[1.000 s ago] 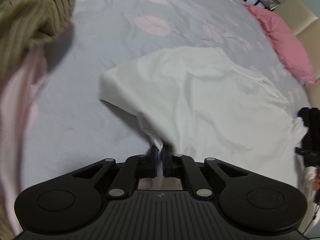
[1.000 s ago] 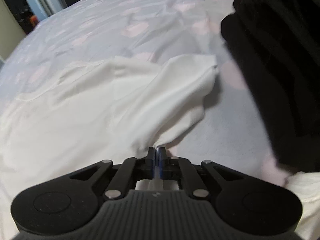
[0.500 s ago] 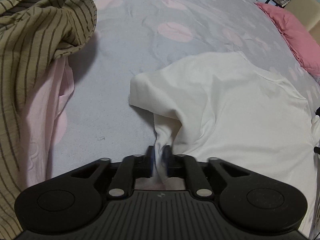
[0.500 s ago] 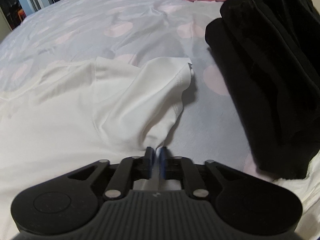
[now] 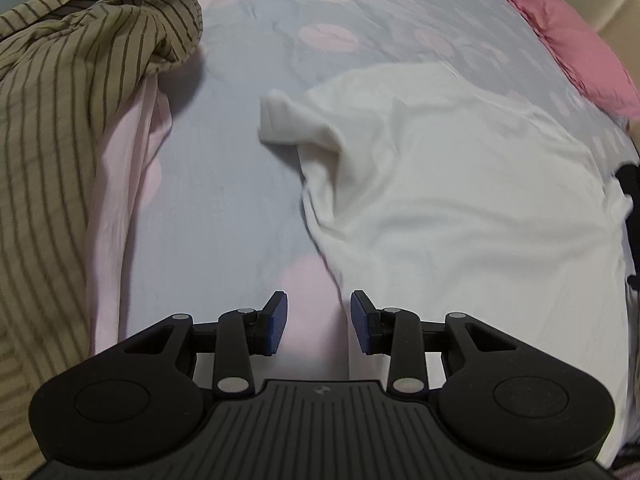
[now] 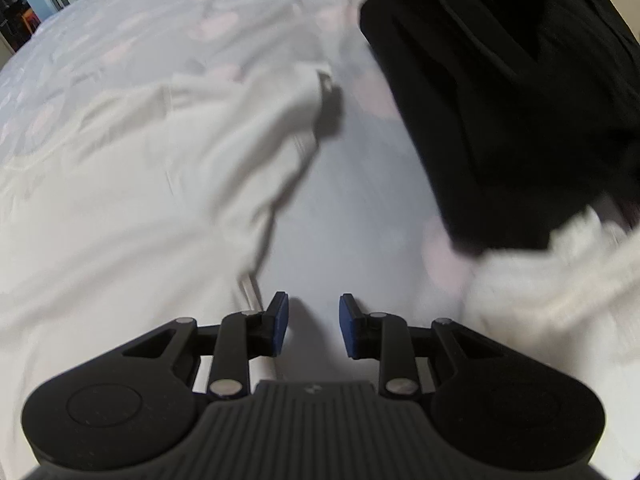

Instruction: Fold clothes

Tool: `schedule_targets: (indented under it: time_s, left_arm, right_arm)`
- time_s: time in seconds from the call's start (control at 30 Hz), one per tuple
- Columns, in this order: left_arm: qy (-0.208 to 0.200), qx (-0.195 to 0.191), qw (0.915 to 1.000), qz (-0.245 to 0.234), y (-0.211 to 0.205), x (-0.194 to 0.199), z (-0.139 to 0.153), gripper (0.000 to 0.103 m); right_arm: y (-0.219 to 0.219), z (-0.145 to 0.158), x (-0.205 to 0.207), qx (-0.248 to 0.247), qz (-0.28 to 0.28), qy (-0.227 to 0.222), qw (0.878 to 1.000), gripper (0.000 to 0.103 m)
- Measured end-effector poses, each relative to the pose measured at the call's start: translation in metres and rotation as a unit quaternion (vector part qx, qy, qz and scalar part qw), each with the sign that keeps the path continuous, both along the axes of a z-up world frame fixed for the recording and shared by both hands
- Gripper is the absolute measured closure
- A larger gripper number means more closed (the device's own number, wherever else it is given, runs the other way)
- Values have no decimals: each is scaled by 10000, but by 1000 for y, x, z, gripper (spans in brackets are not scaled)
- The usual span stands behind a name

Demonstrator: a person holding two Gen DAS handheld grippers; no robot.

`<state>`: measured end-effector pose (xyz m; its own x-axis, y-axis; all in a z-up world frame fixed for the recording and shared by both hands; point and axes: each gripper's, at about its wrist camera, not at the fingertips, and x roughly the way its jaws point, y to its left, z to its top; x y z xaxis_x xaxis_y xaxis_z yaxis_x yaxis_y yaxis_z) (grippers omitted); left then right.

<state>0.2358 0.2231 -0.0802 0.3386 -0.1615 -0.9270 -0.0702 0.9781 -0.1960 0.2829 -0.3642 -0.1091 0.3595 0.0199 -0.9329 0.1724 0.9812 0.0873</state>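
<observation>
Step in hand, by my reading: the white T-shirt (image 5: 460, 208) has been let go after being spread flat on the bed (image 5: 224, 184); the fold itself is not yet begun. Next move likely calls for a fresh grasp on a sleeve or side edge, to carry it over toward the shirt's middle.

Left tool (image 5: 319, 322): jaws have just been opening and now stand partly apart, released, nothing between the blue pads. Only bed sheet shows in the gap. The shirt's side edge lies just to the right of the right-hand pad; whether it touches cannot be told.

Right tool (image 6: 308, 326): jaws likewise have just been opening, partly apart, empty. Shirt edge sits just left of the left-hand pad. View is blurred.

Ahead of the left tool: shirt body, then its rumpled sleeve (image 5: 288, 120). Ahead-left: striped olive garment (image 5: 72, 92) over pale pink cloth. Far right: pink pillow (image 5: 576, 44).

Ahead-right of the right tool: black clothes (image 6: 508, 92), near the shirt's other sleeve (image 6: 280, 116).
</observation>
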Motion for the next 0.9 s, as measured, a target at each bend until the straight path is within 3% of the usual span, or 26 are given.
schedule_targets:
  time_s: [0.37, 0.63, 0.77, 0.9]
  left_arm:
    - [-14, -142, 9978, -649, -29, -79, 15, 71]
    - [125, -12, 9967, -797, -40, -133, -6, 71]
    - [193, -127, 9967, -777, -34, -145, -14, 71]
    - [550, -135, 9920, -1129, -32, -141, -15, 75]
  right_arm:
    - [-10, 21, -83, 112, 430, 121, 9989, 71]
    - [-24, 13, -142, 475, 572, 56, 9972, 72]
    - [-26, 7, -169, 662, 642, 72, 9957, 73]
    - [-25, -1, -181, 736, 552, 137, 9957, 74]
